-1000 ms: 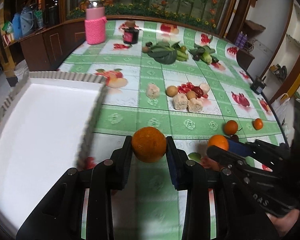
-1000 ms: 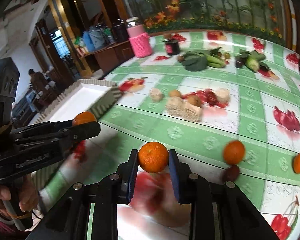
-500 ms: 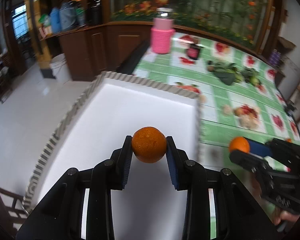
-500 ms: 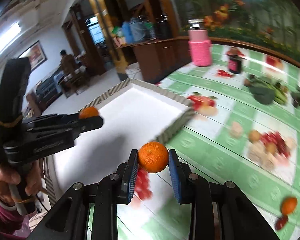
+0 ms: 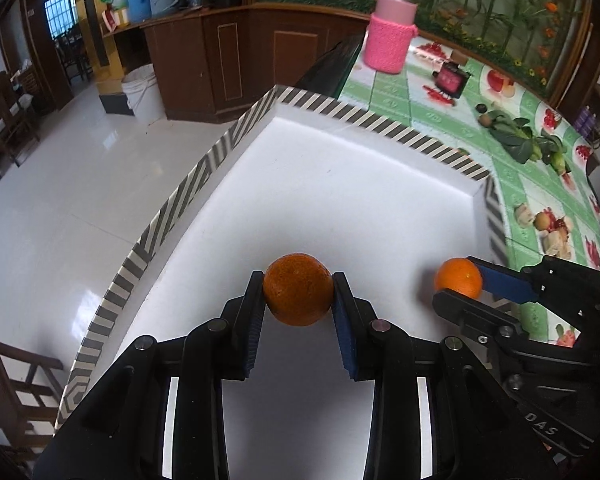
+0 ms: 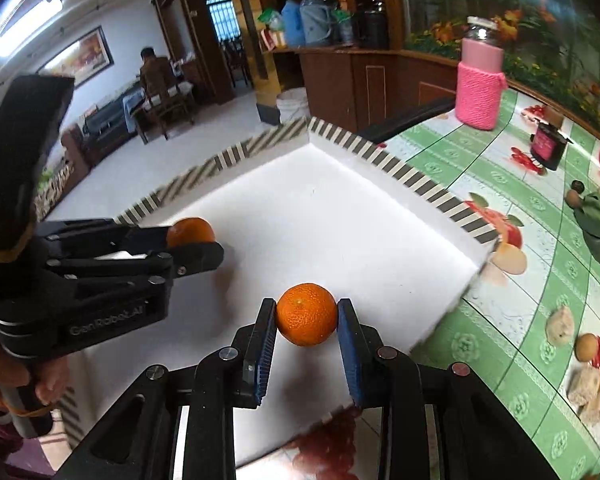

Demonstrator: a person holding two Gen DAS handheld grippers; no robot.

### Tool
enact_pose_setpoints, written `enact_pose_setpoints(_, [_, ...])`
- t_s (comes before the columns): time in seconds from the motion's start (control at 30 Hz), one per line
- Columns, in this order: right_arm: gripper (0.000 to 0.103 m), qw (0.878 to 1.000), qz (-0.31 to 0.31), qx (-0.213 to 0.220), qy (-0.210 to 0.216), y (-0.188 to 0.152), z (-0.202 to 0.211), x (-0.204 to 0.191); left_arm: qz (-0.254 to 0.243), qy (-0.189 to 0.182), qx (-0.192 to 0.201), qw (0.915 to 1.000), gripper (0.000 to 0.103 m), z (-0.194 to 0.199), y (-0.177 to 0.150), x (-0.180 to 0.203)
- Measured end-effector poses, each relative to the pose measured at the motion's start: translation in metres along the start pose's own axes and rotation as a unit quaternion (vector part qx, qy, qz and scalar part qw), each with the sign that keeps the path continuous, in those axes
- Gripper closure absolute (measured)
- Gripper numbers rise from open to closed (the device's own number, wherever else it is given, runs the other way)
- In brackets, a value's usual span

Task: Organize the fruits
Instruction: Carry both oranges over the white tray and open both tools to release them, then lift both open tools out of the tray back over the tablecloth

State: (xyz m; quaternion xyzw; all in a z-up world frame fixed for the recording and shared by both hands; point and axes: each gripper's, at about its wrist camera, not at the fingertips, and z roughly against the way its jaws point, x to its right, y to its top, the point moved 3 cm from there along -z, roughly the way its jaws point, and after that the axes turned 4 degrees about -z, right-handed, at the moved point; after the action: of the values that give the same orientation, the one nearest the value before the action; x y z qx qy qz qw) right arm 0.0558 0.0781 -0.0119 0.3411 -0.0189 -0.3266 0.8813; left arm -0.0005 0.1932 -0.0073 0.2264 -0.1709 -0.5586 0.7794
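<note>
My left gripper (image 5: 298, 296) is shut on an orange (image 5: 298, 289) and holds it over the near part of the white tray (image 5: 340, 184) with a striped rim. My right gripper (image 6: 307, 316) is shut on a second orange (image 6: 307, 314), over the tray's near right edge (image 6: 380, 240). In the left wrist view the right gripper (image 5: 458, 286) with its orange (image 5: 458, 282) is to the right. In the right wrist view the left gripper (image 6: 198, 246) and its orange (image 6: 190, 232) are to the left.
The tray sits on a green fruit-print tablecloth (image 5: 396, 96). On it stand a pink knit-covered jar (image 5: 390, 32), a dark pot (image 5: 452, 80), leafy greens (image 5: 516, 136) and small food pieces (image 6: 588, 364). The floor (image 5: 60, 200) drops off left of the tray.
Both grippers have swung left from the tablecloth to above the white tray, each still holding its orange. The tray now fills the middle of both views.
</note>
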Motion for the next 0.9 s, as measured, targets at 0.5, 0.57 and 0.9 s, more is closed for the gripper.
enact_pose_setpoints(0.5, [0.061,1.0,0.0,0.011,-0.013,-0.008,0.025,0.007,0.014,0.01,0.007,0.9998,0.029,0.005,-0.005,-0.011])
enact_pose_setpoints(0.57, [0.061,0.999,-0.016,0.031,-0.006,-0.014,0.043,0.012,0.021,0.008,0.02,0.9995,0.029,0.013,-0.006,-0.011])
enact_pose_setpoints(0.9, [0.061,0.99,-0.059,0.106,-0.069,-0.064,0.129,0.042,0.003,-0.017,0.132,0.9911,0.03,0.076,-0.012,0.053])
